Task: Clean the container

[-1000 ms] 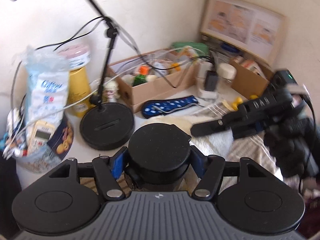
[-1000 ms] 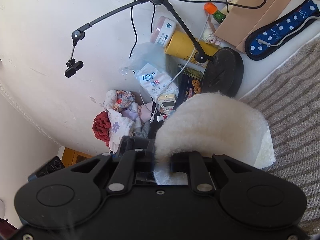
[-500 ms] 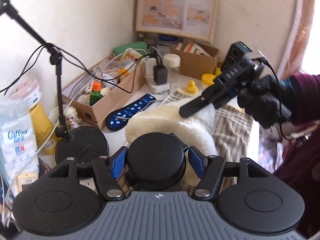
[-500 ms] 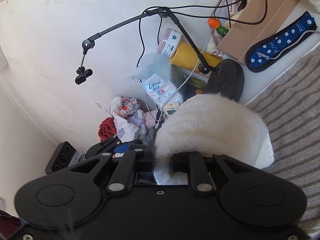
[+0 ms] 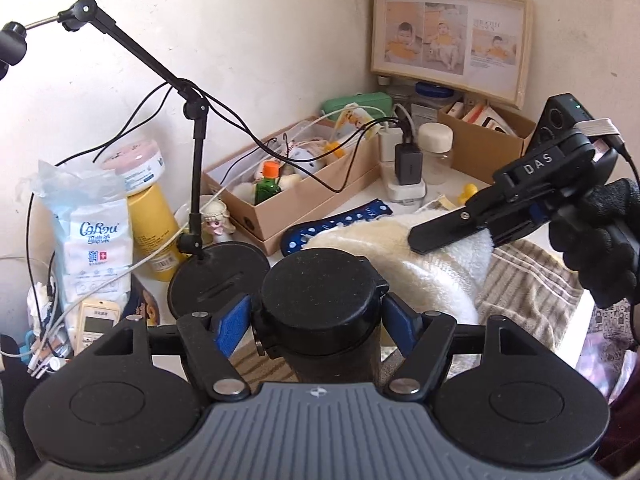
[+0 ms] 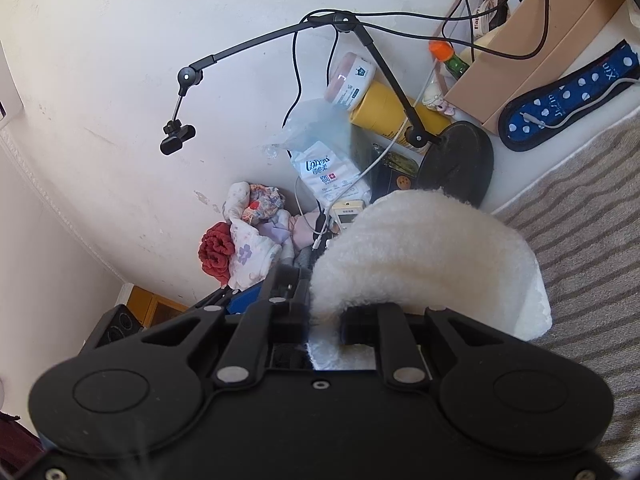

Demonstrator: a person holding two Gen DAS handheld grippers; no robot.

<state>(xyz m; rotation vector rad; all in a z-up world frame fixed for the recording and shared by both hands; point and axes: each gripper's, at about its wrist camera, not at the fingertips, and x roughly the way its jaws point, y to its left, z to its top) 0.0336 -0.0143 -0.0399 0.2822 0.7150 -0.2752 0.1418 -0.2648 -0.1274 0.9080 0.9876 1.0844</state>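
So the black-lidded container stood upright right between the blue pads of the left gripper. Its jaws had just been opening up, and you could see a small gap on each side of the lid, so the pads weren't pressing on it anymore.

Just behind the container lay the fluffy white cloth, draped over a striped towel. The right gripper had its jaws nearly closed, pinching the edge of that cloth. From the left wrist view you could see it coming in from the right of the container, held by a black-gloved hand.

To the left of the container sat the round black base of a mic-style stand, and past that a yellow tube and a pack of tissues. A cardboard box of odds and ends sat farther back.
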